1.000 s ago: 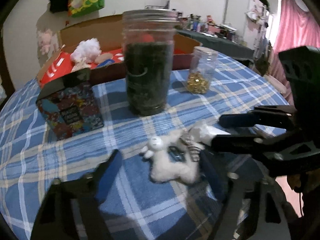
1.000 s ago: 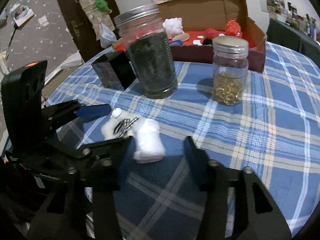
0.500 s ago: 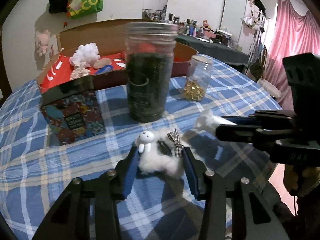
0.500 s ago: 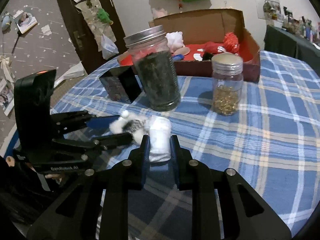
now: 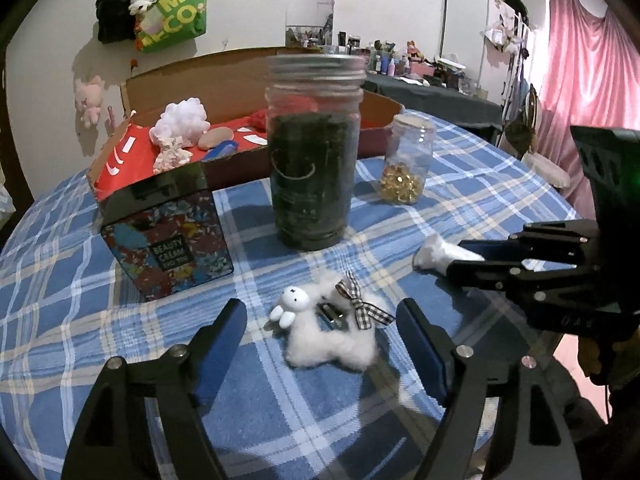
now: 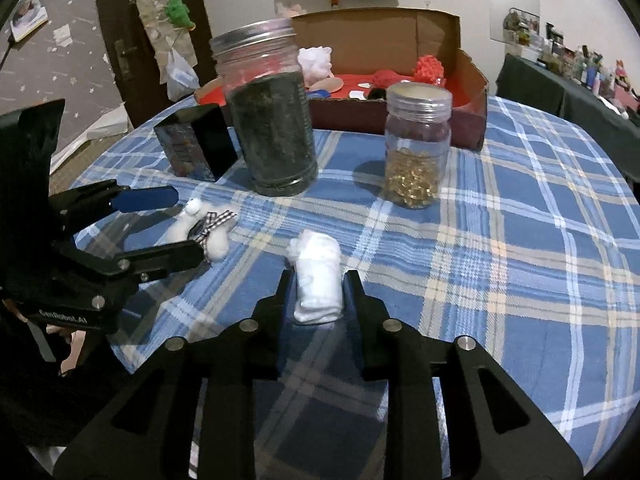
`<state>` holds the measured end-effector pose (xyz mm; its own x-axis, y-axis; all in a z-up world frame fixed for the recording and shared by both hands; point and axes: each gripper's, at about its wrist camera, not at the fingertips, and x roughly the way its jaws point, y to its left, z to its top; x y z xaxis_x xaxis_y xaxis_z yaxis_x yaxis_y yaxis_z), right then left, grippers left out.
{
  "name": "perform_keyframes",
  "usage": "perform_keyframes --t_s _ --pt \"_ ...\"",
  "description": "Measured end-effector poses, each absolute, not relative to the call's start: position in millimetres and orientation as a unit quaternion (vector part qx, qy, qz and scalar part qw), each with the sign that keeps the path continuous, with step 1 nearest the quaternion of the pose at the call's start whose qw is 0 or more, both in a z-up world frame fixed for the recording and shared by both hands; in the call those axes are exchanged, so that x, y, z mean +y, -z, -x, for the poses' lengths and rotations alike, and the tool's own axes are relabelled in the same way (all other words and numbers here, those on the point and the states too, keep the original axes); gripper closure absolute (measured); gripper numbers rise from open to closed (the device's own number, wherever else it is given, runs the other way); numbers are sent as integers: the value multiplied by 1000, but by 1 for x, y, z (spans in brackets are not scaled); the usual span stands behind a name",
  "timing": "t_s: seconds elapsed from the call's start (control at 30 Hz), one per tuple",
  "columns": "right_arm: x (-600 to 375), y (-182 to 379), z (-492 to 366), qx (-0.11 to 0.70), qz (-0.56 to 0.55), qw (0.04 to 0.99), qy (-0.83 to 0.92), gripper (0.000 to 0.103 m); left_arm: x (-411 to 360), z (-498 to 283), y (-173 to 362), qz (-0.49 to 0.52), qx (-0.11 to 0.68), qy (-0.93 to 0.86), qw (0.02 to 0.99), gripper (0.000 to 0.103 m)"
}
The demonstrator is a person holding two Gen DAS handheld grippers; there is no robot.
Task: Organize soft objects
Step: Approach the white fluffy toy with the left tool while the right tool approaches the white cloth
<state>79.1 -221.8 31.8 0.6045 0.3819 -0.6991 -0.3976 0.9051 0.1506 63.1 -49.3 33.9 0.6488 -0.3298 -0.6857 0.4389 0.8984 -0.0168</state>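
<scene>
Our plush [image 5: 332, 332] lies on the table [image 5: 60, 320], between the left gripper's [image 5: 320, 320] jaws, which have just been opening and stand clear of it. Our right gripper [image 6: 316, 284] pinches the white roll [image 6: 318, 276]; its jaws just eased a bit wider, pads still on it. Behind: dark jar [image 5: 314, 152], small jar [image 6: 416, 144], tin [image 5: 168, 236], cardboard box [image 6: 400, 40].

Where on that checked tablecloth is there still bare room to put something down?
The widest bare patch is in the right wrist view: the checked tablecloth right of the small jar of gold bits, out to the table edge. It is crowded around the tall dark-filled jar, the Beauty Cream box, the cardboard box and the fluffy white toy.
</scene>
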Motion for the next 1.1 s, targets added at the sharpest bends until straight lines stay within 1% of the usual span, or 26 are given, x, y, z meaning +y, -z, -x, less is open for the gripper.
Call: perform_keyframes --t_s 0.07,0.1,0.17,0.2,0.47,0.53,0.57,0.6,0.63,0.7,0.8,1.0,1.1 --pt "-225 -31 -79 388 3 895 -219 76 -50 -64 -32 -77 364 215 903 22" --pt "-225 -31 -79 387 3 896 -218 72 -51 -65 -31 -77 365 216 902 21" --pt "-224 -31 -78 383 10 899 -214 51 -52 -66 -30 -79 366 217 902 20" --pt "-223 -32 -77 377 15 901 -213 33 -53 -66 -29 -81 366 217 901 20" --pt "-212 -32 -72 351 38 914 -201 33 -59 -68 -26 -97 362 209 903 20" --pt "-209 -32 -71 343 39 916 -202 34 -61 -68 -25 -105 362 207 903 23" --pt "-208 -32 -71 342 41 916 -203 34 -62 -68 -25 -108 363 208 902 29" --pt "-205 -30 -72 343 46 915 -204 42 -63 -68 -24 -110 365 212 900 36" --pt "-203 -30 -72 343 51 916 -202 56 -64 -68 -23 -110 366 216 899 38" --pt "-200 -26 -74 347 54 914 -204 68 -65 -67 -22 -111 360 216 901 41" --pt "-200 -26 -72 340 53 917 -202 71 -65 -64 -23 -112 354 215 903 43" --pt "-203 -34 -71 330 42 921 -205 71 -63 -62 -30 -108 346 215 907 47" --pt "-204 -33 -71 332 41 920 -203 84 -61 -62 -30 -106 348 214 907 49"
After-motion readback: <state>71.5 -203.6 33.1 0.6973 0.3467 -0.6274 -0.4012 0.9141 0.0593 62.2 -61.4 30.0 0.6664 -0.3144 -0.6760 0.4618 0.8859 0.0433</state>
